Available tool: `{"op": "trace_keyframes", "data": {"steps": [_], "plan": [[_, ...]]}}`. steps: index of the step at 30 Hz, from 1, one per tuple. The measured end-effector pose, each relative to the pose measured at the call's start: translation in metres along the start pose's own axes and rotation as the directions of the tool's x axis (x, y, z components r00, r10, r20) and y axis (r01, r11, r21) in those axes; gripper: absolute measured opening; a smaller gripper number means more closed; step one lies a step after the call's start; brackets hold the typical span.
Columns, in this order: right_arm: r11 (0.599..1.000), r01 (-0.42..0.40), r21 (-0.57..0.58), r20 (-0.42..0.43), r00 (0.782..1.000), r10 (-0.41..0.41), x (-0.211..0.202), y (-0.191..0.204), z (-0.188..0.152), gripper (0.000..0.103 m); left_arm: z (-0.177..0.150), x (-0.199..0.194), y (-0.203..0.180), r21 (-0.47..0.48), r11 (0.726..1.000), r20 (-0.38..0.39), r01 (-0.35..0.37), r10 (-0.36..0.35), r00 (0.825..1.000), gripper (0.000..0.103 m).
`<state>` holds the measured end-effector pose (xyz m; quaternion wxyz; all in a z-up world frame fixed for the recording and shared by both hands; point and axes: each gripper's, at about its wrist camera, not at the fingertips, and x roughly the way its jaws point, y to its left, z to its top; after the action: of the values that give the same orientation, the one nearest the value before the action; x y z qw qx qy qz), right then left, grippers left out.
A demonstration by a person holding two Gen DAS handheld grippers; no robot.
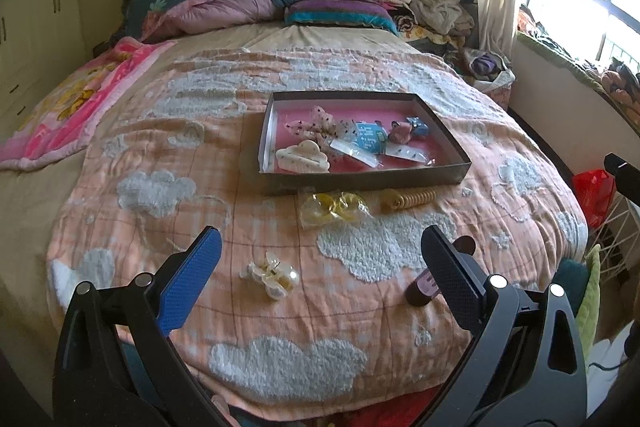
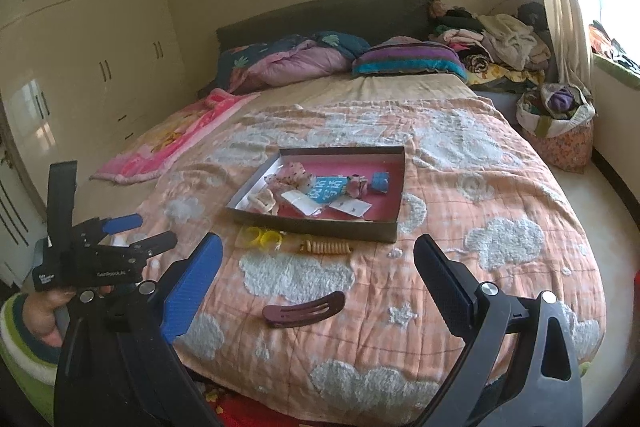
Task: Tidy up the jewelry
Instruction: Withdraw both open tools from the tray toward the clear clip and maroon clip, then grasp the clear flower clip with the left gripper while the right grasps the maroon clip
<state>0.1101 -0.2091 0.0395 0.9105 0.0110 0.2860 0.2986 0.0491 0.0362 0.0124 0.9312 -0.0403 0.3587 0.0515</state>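
Note:
A shallow box with a pink floor (image 1: pixel 436 179) (image 2: pixel 316 223) lies mid-bed and holds a cream claw clip (image 1: pixel 304 157), a dotted bow (image 1: pixel 316 123), blue cards and small packets. In front of it lie a yellow item in clear wrap (image 1: pixel 334 209) (image 2: pixel 264 238) and a tan spiral hair tie (image 1: pixel 408 199) (image 2: pixel 326 247). A pearl-white flower clip (image 1: pixel 274 275) lies just beyond my open, empty left gripper (image 1: pixel 320 247). A maroon hair clip (image 2: pixel 304 310) (image 1: pixel 424 287) lies just beyond my open, empty right gripper (image 2: pixel 318 251). The left gripper (image 2: pixel 140 229) also shows at the left of the right wrist view.
The peach cloud-pattern quilt (image 1: pixel 200 195) covers the bed. Pillows and a clothes pile (image 1: pixel 424 3) sit at the head. A pink blanket (image 1: pixel 72 103) lies left. Wardrobes (image 2: pixel 80 75) stand left, a window and a fabric basket (image 2: pixel 556 131) right.

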Motion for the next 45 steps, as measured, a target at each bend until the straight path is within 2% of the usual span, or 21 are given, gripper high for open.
{"op": "trace_keyframes", "data": {"steps": [9, 18, 30, 36, 45], "plan": [[0.998, -0.030, -0.056, -0.051, 0.998, 0.027, 0.007, 0.021, -0.016, 0.096, -0.018, -0.004, -0.004, 0.001, 0.999, -0.015, 0.036, -0.036, 0.999, 0.093], [0.993, -0.078, -0.092, -0.102, 0.992, 0.068, 0.016, 0.041, -0.032, 0.096, -0.039, -0.011, -0.001, -0.008, 0.999, -0.023, 0.040, -0.040, 0.999, 0.093], [0.980, -0.151, -0.132, -0.211, 0.970, 0.121, 0.041, 0.068, -0.063, 0.096, -0.060, 0.013, 0.009, -0.018, 1.000, -0.099, -0.005, 0.003, 0.995, 0.093], [0.983, -0.152, -0.105, -0.245, 0.962, 0.122, 0.054, 0.060, -0.073, 0.096, -0.064, 0.026, 0.019, -0.041, 0.999, -0.125, -0.031, 0.025, 0.992, 0.093], [0.996, -0.094, -0.008, -0.282, 0.955, 0.088, 0.076, 0.029, -0.083, 0.096, -0.062, 0.056, 0.025, -0.060, 0.997, -0.159, -0.051, 0.041, 0.986, 0.093]]}}
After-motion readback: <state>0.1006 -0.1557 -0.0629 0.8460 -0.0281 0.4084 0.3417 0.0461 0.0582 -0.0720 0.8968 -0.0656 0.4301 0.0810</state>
